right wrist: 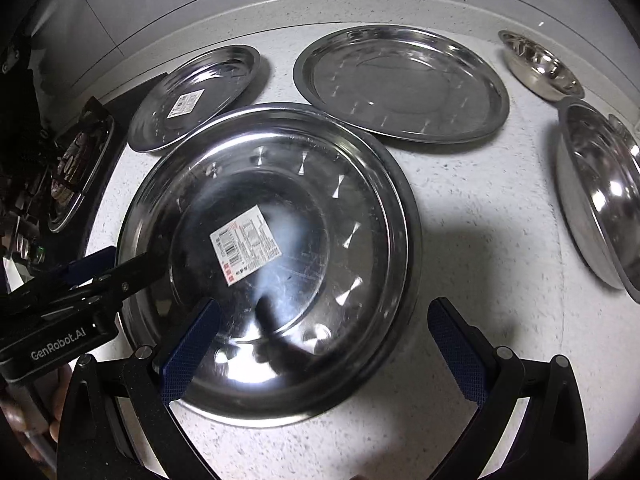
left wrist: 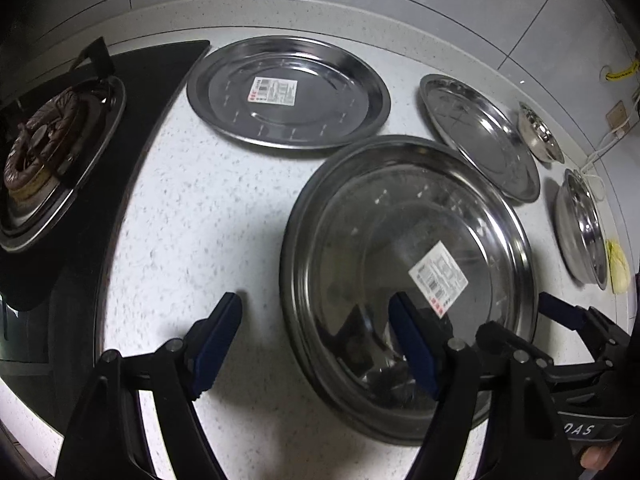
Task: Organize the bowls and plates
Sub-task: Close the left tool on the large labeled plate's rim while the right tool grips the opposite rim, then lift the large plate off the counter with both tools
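Note:
A large steel plate (left wrist: 408, 280) (right wrist: 268, 264) with a white label lies nearest on the speckled counter (left wrist: 192, 220) and seems to rest on another plate. My left gripper (left wrist: 316, 344) (right wrist: 132, 258) is open across its left rim, one finger over the counter and one over the plate. My right gripper (right wrist: 326, 350) (left wrist: 520, 318) is open across the right rim. Behind lie a labelled plate (left wrist: 288, 92) (right wrist: 192, 100) and a plain plate (left wrist: 480, 136) (right wrist: 400, 84). To the right are a small bowl (left wrist: 540, 132) (right wrist: 540, 66) and a larger bowl (left wrist: 582, 228) (right wrist: 600, 196).
A gas burner (left wrist: 44, 152) sits on a black hob at the left edge of the counter. Grey wall tiles run behind. A pale yellow object (left wrist: 618, 268) lies beside the larger bowl, with white cables near the wall at the far right.

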A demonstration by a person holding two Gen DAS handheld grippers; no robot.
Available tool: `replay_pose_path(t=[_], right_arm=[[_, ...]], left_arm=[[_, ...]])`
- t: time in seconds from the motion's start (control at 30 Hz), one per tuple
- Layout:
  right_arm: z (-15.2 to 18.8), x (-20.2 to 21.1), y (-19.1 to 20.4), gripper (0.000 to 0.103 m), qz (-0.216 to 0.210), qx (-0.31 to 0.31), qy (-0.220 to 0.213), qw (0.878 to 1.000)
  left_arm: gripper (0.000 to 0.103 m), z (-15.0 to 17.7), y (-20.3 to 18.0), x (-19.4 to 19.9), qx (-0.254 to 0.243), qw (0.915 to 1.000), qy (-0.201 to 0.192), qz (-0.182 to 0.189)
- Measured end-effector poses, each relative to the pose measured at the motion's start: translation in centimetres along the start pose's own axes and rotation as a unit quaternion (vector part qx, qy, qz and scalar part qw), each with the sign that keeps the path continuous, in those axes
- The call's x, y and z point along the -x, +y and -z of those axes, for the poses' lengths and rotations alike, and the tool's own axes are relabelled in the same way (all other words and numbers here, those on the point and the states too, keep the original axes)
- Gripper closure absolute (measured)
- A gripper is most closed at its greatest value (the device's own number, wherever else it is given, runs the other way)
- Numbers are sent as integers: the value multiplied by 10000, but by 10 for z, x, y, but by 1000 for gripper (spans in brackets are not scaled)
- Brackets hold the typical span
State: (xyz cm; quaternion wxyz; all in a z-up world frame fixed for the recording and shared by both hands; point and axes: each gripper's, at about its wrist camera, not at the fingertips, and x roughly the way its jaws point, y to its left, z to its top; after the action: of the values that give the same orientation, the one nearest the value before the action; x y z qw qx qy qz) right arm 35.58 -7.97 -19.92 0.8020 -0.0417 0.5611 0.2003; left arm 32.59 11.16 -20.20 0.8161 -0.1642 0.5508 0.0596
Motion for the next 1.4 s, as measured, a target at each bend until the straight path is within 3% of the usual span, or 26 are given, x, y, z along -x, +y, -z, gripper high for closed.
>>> replay_pose_path(t=[0.13,0.5,0.57,0.63,0.73,0.9,1.03,1.23,1.4], right_arm=[[-5,-4,-8,25,-237,-121,93,9996],[-8,4,-24,57,-195,-39,27,9998],[-9,4,-27,64,-151,-5,12,9999],[-10,4,-31,75,-151,16,16,9999],[-9,6,-39,85,-189,94,31,9998],[-9,7,-44,90,-333,229,71,9992],[-10,6,-41,90,-238,347,133,9990],[-9,6,-33,90,21,342,126,9993],[-8,5,-24,90,287,262,161,9991]], left_arm=[[29,-8,0,-3,46,9999,89,67],[29,-14,8,-4,362,9984,273,328],[34,-14,6,-4,354,9988,290,166],[46,-15,2,-4,350,9989,314,81],[50,-17,-8,-7,278,9987,419,33],[52,-21,-14,-11,259,9981,520,-209],[73,-25,-10,-11,269,9970,625,-367],[93,-24,10,-8,112,9977,656,-119],[95,-26,28,-8,140,9962,774,386]])
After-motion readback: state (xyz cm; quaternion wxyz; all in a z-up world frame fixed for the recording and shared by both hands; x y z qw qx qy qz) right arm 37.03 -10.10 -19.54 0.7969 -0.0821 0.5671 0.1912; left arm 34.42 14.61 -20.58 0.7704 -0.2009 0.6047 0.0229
